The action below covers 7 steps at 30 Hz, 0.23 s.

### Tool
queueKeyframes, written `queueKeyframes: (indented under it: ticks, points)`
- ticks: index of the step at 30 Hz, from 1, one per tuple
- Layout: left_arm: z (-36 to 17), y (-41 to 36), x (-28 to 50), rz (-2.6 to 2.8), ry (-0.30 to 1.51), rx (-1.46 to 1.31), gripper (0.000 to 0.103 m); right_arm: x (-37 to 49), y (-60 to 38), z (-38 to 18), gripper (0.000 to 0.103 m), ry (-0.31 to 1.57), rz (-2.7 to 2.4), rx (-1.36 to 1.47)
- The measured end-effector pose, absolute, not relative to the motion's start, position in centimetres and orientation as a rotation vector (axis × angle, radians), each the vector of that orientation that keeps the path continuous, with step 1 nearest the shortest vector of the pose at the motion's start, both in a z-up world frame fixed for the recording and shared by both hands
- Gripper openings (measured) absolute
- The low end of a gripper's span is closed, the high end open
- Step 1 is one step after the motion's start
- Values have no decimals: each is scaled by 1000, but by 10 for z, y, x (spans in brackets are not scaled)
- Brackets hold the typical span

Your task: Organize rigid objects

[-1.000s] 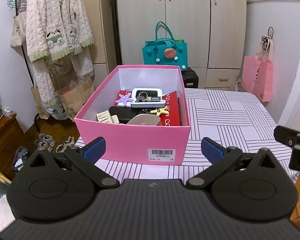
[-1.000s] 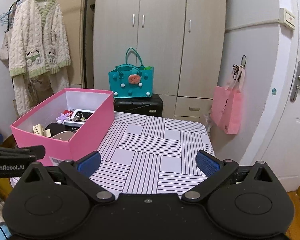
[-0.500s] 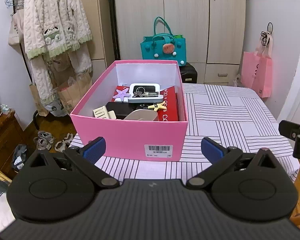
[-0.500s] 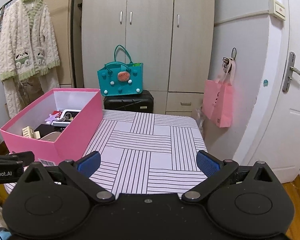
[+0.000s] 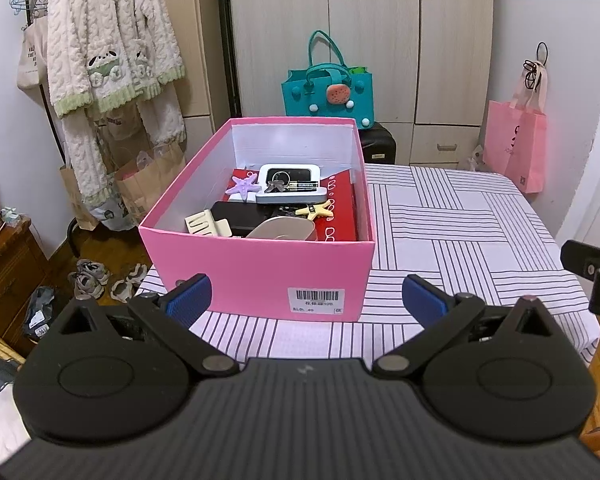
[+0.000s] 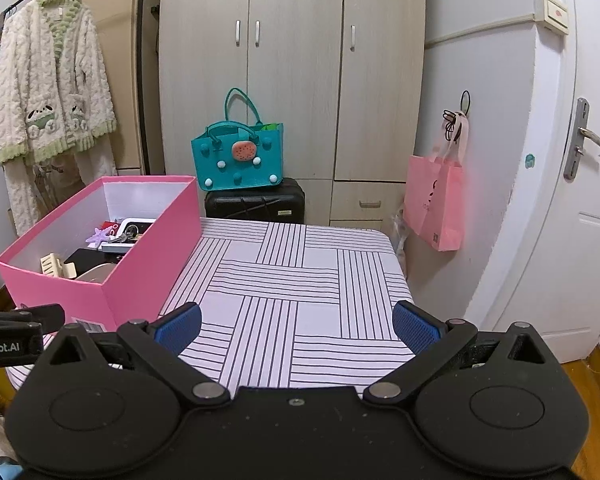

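Both grippers have drawn back from the table since a second ago; the left gripper (image 5: 305, 294) and right gripper (image 6: 296, 322) hang wide and empty; the pink box (image 5: 260, 268) of small objects sits on the striped table's (image 6: 300, 280) left side.

Both grippers seem drawn back; pink box (image 5: 260, 276) looks slightly farther in left view.

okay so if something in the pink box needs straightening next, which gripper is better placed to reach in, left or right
Left, probably. The left gripper points straight at the pink box, open and empty. From the right gripper, also open, the box sits off to the left, with only bare striped tablecloth ahead.
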<state>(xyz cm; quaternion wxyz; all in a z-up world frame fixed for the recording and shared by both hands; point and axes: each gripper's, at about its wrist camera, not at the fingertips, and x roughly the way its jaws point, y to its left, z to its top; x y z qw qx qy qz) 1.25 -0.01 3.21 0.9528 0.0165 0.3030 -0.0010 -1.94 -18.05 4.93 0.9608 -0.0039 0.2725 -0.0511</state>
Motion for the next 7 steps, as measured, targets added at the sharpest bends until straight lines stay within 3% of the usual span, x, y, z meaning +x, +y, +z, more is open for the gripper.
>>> queueKeyframes:
  ticks: [7]
  points:
    - [36, -1, 9, 7, 605, 34, 103, -20, -181, 49, 103, 552, -104, -9]
